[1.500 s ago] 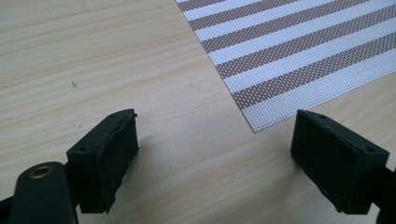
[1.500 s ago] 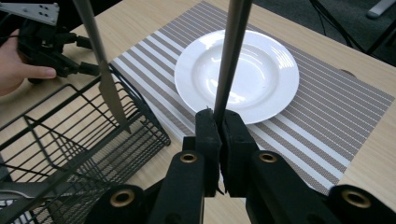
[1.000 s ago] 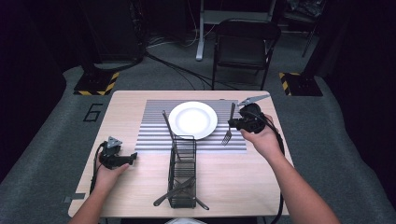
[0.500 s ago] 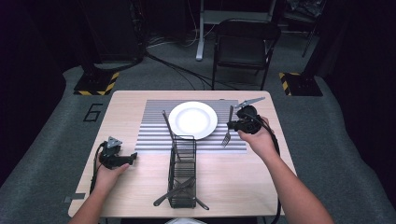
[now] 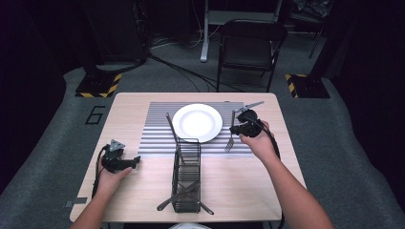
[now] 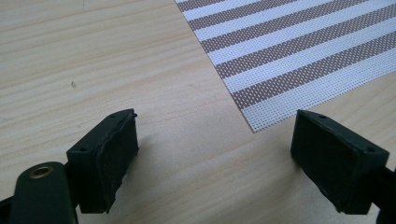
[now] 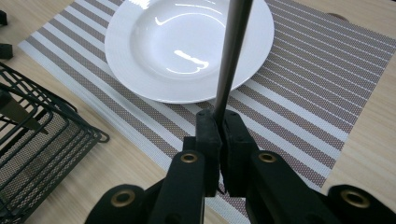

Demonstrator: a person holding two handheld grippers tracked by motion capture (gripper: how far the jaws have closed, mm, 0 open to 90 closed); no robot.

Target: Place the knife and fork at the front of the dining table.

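My right gripper (image 5: 239, 129) is shut on the handle of a metal fork (image 5: 230, 141), which hangs tines-down over the right edge of the striped placemat (image 5: 157, 129). In the right gripper view the jaws (image 7: 219, 122) clamp the dark fork handle (image 7: 232, 51), which crosses in front of the white plate (image 7: 187, 42). The plate (image 5: 197, 122) sits on the middle of the mat, just left of the fork. My left gripper (image 5: 136, 161) rests low at the table's left, open with nothing in it (image 6: 215, 154), its jaws pointing at the mat's near-left corner (image 6: 289, 51).
A black wire cutlery basket (image 5: 187, 176) stands lengthwise at the table's front centre, with utensils poking out of its near end and a long one leaning out at the far end. The basket's corner (image 7: 32, 154) shows left of my right gripper. A chair (image 5: 250, 45) stands beyond the table.
My right gripper has shifted slightly left and nearer with the fork. The left gripper has stayed put.
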